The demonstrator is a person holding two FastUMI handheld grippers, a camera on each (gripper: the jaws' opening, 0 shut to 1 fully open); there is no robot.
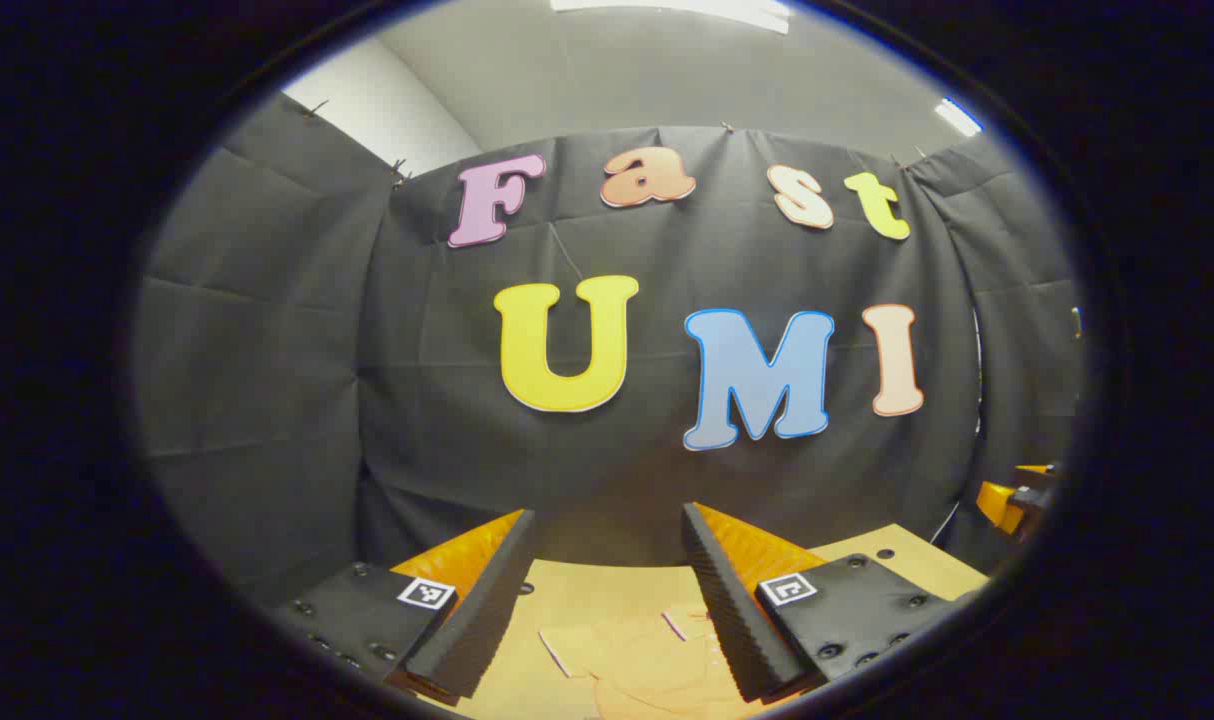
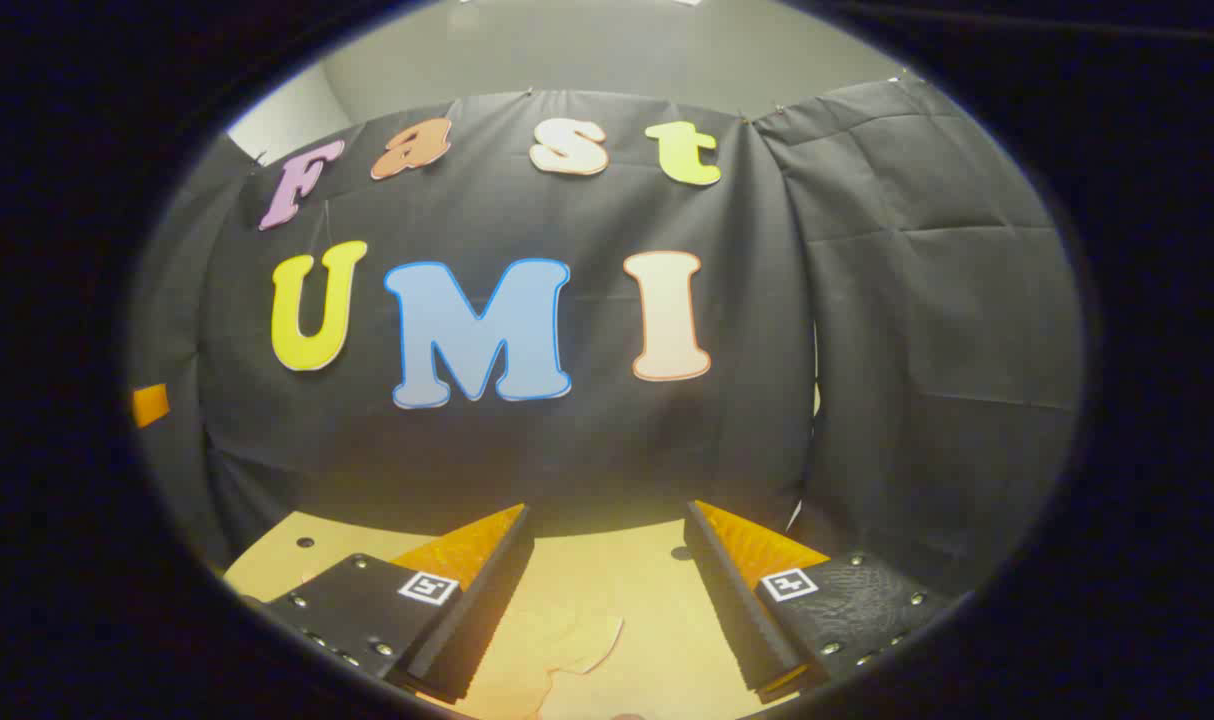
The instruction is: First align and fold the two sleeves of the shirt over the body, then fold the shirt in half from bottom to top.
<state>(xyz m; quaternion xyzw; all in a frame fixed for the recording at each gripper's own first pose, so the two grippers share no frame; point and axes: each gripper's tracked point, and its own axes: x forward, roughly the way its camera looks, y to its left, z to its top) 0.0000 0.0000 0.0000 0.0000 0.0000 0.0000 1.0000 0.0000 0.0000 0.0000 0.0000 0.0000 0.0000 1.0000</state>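
A: Pale peach cloth, the shirt (image 1: 657, 655), lies flat on the light wooden desk (image 1: 897, 555), low in the left gripper view between that gripper's two fingers. Its edges and folds show; a sleeve I cannot pick out there.

B: In the right gripper view the shirt (image 2: 557, 640) shows as a curved flap just beyond the left finger, close to the desk's near side, and the desk (image 2: 627, 570) runs back to the black cloth wall (image 2: 907, 300).

A: And the grippers?

B: The left gripper (image 1: 607, 560) is spread wide, jaws apart, nothing between them, held above the shirt and not touching it. The right gripper (image 2: 607, 560) is spread the same way, gripping nothing.

A: At the right edge of the left gripper view, part of the other gripper's body shows beside the desk.
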